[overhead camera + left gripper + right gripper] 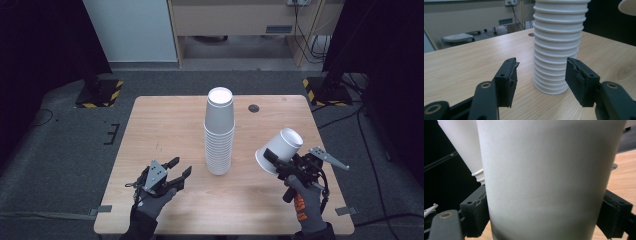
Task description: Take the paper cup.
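Holding a single white paper cup [279, 150] in its jaws, the right gripper [280, 167] sits up off the wooden table [165, 125] near the person's right side. The jaws press on both sides of the cup. The cup leans over, with its closed bottom pointing up and away and its open mouth pointing down toward the left. In the right gripper view the cup [544, 182] is very big and close, with one black jaw on each side of it. A gloved hand [307, 200] holds this gripper from below.

On the other side, the left gripper [182, 170] is low over the table near the front edge. Its jaws are wide apart and hold nothing. In the left gripper view the gripper [541, 75] points at the bottom of the stack, and the jaws are not touching it.

A bit farther back, in the middle of the table, stands a tall stack of white paper cups [219, 132]. The cups are upside down, one over the next. The stack is between the two grippers.

Farther still, near the back edge of the table, there is a small dark round hole [254, 108].
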A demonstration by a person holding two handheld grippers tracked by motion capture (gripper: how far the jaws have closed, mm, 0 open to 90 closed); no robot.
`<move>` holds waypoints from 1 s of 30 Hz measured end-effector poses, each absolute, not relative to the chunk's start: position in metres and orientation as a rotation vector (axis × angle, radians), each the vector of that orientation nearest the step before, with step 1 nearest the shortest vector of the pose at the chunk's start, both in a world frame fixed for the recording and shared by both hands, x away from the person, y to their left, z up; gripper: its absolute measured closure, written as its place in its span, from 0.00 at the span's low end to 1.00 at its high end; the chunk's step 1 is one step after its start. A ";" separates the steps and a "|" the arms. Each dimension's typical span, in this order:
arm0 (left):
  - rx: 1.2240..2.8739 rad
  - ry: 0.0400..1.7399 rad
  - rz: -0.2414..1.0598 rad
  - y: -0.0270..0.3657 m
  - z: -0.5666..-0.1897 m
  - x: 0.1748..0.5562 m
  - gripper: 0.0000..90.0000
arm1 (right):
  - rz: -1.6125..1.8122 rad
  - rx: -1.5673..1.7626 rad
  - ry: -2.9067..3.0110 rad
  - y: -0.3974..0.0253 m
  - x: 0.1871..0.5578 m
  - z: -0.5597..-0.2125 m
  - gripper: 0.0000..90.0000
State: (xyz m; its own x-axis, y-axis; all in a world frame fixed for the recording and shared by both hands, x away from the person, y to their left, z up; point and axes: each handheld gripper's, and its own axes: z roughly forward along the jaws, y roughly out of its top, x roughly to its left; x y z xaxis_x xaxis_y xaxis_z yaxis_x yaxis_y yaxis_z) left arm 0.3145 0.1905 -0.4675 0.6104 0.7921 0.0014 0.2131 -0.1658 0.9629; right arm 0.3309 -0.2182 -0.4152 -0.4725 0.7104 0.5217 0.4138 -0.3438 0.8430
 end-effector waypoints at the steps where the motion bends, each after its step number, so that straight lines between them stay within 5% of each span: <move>1: 1.701 0.828 0.632 0.188 -0.467 0.314 0.46 | 1.907 1.475 1.644 -0.218 0.331 -0.416 0.16; 30: 1.723 0.694 0.579 0.128 -0.466 0.313 0.45 | 1.952 1.540 1.642 -0.212 0.330 -0.428 0.16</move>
